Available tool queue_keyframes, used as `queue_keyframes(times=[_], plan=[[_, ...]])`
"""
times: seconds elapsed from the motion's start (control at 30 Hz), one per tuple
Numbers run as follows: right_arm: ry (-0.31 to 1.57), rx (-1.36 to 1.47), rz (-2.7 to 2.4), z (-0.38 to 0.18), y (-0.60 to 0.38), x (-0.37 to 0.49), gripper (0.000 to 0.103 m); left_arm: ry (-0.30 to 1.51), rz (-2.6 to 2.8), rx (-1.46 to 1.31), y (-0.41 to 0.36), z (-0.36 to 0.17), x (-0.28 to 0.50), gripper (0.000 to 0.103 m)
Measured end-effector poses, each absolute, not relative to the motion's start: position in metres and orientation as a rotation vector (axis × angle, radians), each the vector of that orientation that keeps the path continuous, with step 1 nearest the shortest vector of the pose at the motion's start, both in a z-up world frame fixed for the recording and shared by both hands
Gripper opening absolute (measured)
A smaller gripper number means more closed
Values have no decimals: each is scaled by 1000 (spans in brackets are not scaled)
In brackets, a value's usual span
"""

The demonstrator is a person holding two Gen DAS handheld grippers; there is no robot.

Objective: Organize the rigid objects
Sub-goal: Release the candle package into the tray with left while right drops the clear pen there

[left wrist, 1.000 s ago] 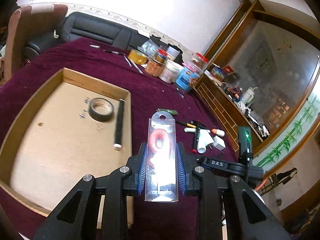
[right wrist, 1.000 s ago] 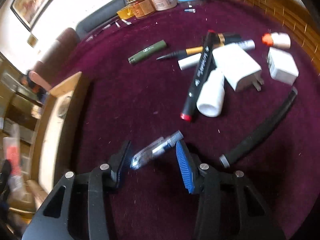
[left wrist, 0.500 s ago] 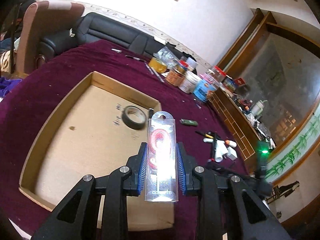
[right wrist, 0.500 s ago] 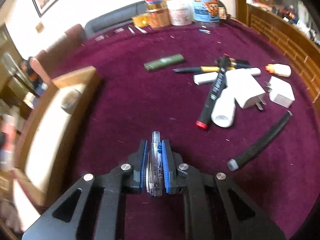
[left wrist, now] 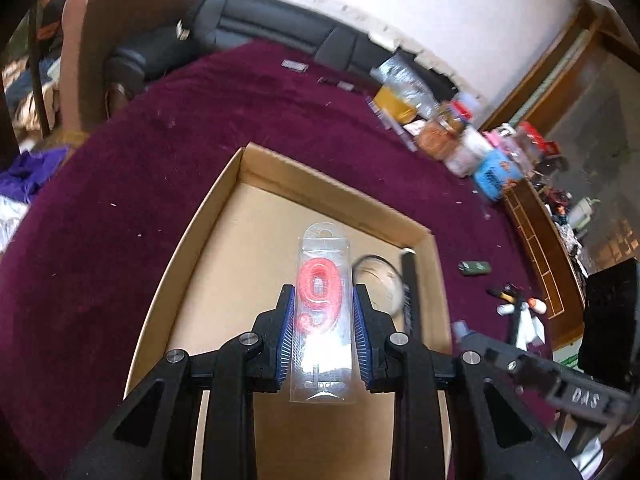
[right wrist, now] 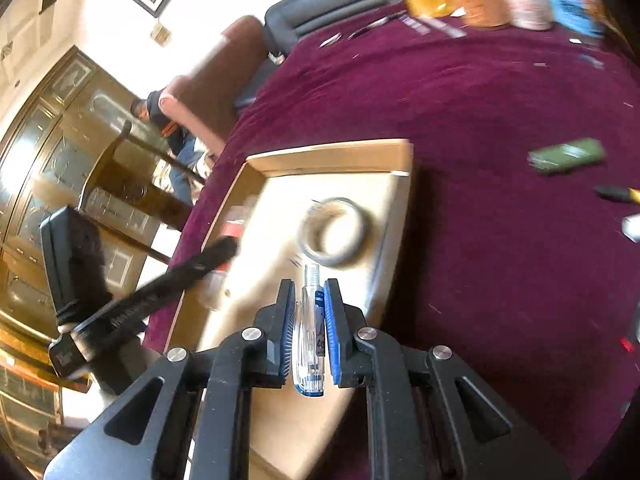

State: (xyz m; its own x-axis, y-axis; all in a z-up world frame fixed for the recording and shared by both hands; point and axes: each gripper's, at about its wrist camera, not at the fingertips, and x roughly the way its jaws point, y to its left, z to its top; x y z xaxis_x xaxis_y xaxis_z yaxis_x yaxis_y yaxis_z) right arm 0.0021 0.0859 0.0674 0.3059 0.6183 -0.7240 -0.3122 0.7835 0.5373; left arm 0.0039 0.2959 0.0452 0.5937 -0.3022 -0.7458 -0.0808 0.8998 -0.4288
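Observation:
My left gripper is shut on a clear pack holding a red number-9 candle, held above the shallow cardboard tray. My right gripper is shut on a clear pen and hovers over the same tray, near a dark tape roll lying in it. The left gripper's arm shows at the left of the right wrist view. The tape roll and a black stick lie along the tray's right side.
The tray sits on a maroon tablecloth. A green lighter, markers and white items lie to the right. Jars and tins stand at the far edge. A sofa and chair stand behind the table.
My right gripper closed on the pen, lifted it from the cloth and carried it left over the tray. My left gripper moved further over the tray with the candle pack.

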Motion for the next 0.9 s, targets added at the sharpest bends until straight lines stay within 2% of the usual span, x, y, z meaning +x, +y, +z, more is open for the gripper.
queue_keyframes(times=[0.3,0.63,0.9], plan=[[1161,325,593,44,154,49,13,982,-131,-580,320,22,27,23],[1130,211,536,50,155,48,16,905,-160,-643,334,45,0,58],[945,119,524,102,114,15,16,810,-156,-599,318,79,-48,58]])
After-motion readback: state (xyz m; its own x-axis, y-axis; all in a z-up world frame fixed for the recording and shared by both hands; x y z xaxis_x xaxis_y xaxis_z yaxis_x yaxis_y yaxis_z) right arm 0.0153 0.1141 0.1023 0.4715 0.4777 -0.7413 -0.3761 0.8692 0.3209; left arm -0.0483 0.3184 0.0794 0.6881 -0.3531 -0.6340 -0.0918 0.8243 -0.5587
